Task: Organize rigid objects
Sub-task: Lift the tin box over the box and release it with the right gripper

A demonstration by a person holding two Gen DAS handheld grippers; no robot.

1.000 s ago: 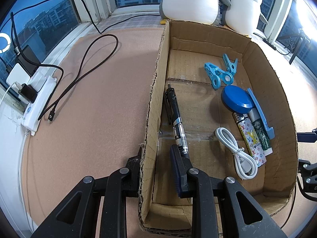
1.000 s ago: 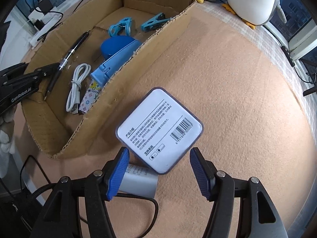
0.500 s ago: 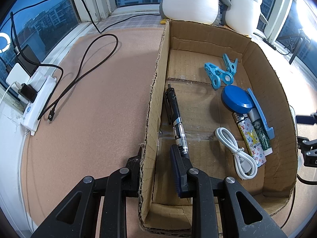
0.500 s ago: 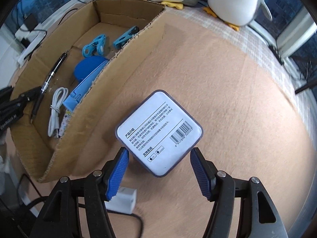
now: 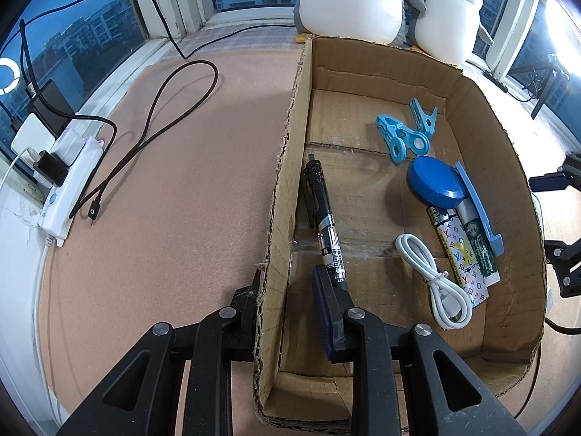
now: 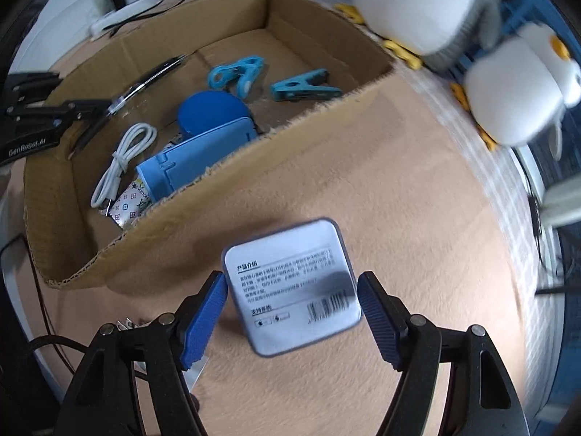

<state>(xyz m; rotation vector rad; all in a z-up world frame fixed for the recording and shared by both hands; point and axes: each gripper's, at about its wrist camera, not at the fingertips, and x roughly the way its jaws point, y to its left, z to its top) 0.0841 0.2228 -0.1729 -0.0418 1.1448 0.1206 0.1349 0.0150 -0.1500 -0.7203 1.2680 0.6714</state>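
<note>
Claws: left [image 5: 287,301] pinches box wall [image 5: 287,167]; right [image 6: 292,312] spread around one tin [image 6: 292,287].

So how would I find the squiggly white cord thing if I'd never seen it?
Look inside the cardboard box, near the end closest to the grippers. A coiled white cable lies there between the black pen and a patterned lighter. It is the only white, looped thing inside.

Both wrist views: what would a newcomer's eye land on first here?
Probably the square tin with the barcode label, lying on the tan mat between the open right tongs. Next, the cardboard box of blue odds and ends, its near wall straddled by the left tongs. Two plush penguins sit behind it.
</note>
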